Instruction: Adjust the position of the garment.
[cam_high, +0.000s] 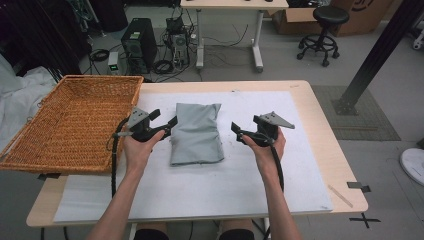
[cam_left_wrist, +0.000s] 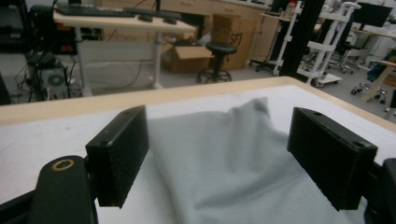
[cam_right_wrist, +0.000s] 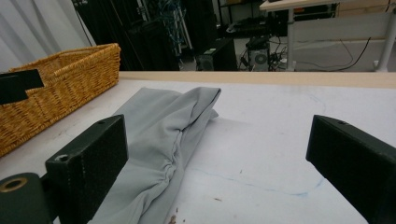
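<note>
Lying folded on the white table mat (cam_high: 280, 175), the grey cloth bundle (cam_high: 196, 133) looks finished; left gripper (cam_high: 166, 123) and right gripper (cam_high: 239, 131) flank it released, and moving it into the woven wicker basket (cam_high: 75, 120) probably remains.

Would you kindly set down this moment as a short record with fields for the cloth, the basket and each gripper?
cloth: grey folded cloth, flat on the white mat, between the two grippers
basket: wicker basket, at the table's left edge, nothing visible inside
left gripper: left gripper, jaws open, at the cloth's left edge
right gripper: right gripper, jaws open, apart from the cloth
</note>
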